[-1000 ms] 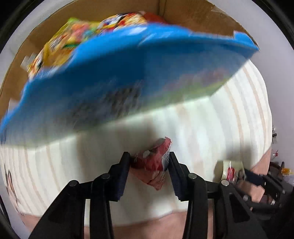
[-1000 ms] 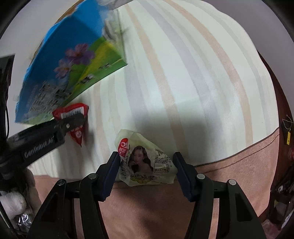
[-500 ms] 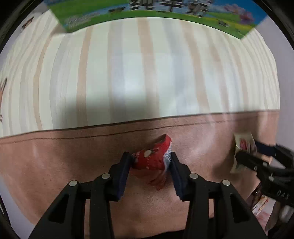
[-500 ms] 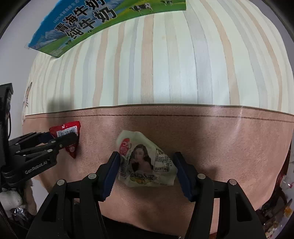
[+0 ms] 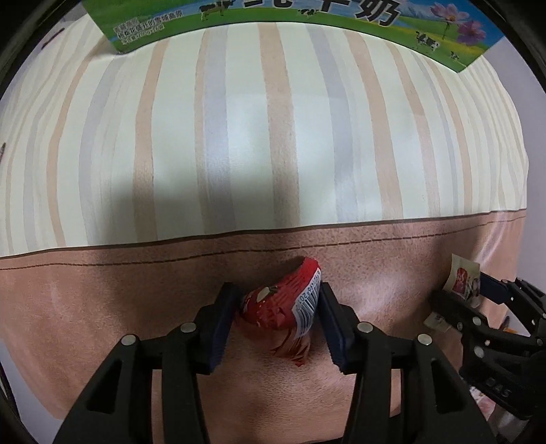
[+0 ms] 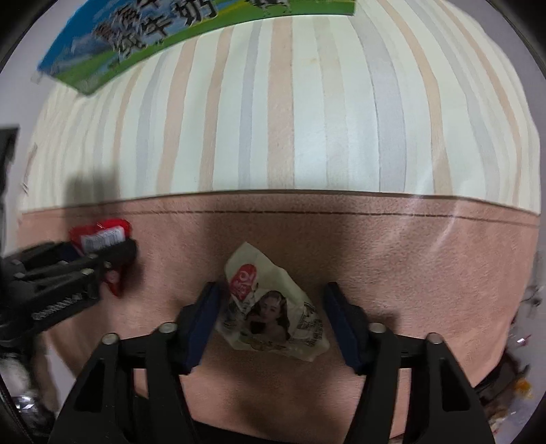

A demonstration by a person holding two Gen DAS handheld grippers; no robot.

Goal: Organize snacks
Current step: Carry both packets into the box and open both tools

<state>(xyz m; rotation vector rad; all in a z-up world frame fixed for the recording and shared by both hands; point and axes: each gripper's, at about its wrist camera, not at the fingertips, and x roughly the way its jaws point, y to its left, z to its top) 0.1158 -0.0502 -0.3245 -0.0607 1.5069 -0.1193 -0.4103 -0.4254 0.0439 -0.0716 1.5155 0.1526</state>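
Note:
My left gripper (image 5: 278,314) is shut on a small red snack packet (image 5: 285,305) and holds it over the pink band of the cloth. It shows at the left of the right wrist view (image 6: 99,247) with the red packet (image 6: 100,235). My right gripper (image 6: 269,317) is shut on a cream snack packet with a woman's face (image 6: 269,307). The packet touches the left pad, and a gap shows at the right pad. This packet also shows at the right edge of the left wrist view (image 5: 462,280).
A striped cream, peach and grey tablecloth (image 5: 239,136) with a pink front band (image 6: 375,256) covers the table. A blue-and-green milk carton box (image 5: 273,13) stands at the far edge; it shows in the right wrist view (image 6: 136,37) too.
Both grippers, each with its packet, have pulled back from the carton box to the pink front band. The box now sits far at the top of both views.

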